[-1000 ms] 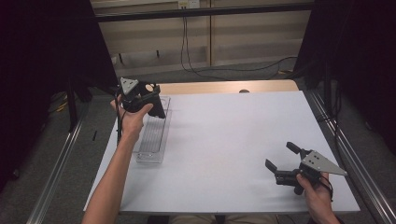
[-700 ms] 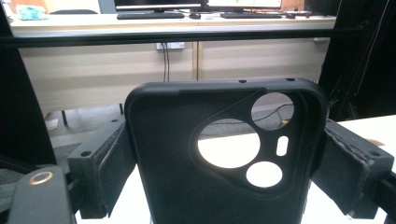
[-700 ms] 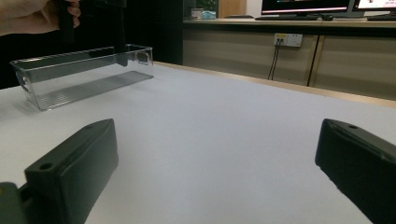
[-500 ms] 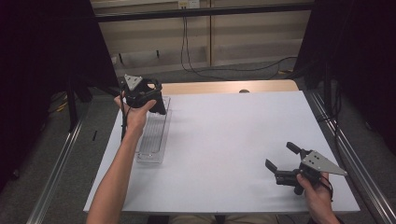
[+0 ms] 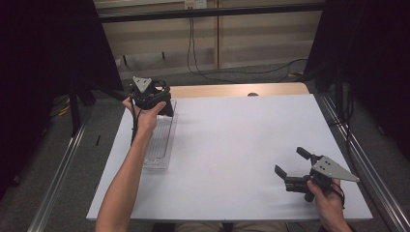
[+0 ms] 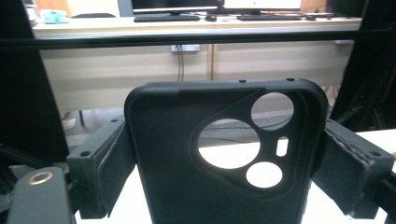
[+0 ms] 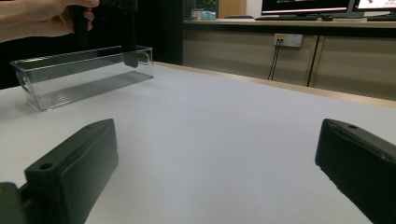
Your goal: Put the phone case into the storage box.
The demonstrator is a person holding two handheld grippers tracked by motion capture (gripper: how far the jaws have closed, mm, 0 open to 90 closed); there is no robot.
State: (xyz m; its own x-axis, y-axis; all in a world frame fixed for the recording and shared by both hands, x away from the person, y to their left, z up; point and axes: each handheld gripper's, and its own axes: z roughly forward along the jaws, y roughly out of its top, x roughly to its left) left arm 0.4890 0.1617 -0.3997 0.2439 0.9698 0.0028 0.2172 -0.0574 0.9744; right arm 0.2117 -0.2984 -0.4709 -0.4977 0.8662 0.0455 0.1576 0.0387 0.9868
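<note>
Above the far end of a clear tray [image 5: 157,145], the left gripper [image 5: 151,99] clamps a black phone case [image 6: 224,154] — apparently upright — while the right gripper [image 5: 295,169] rests wide-jawed on the white tabletop [image 5: 232,140].

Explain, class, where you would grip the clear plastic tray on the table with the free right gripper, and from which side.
Grip the clear tray by its near short wall, coming down from above with one jaw inside and one outside. The wall is thin, upright and uncovered, while the left gripper holds a black phone case over the far end. The right gripper is open.
</note>
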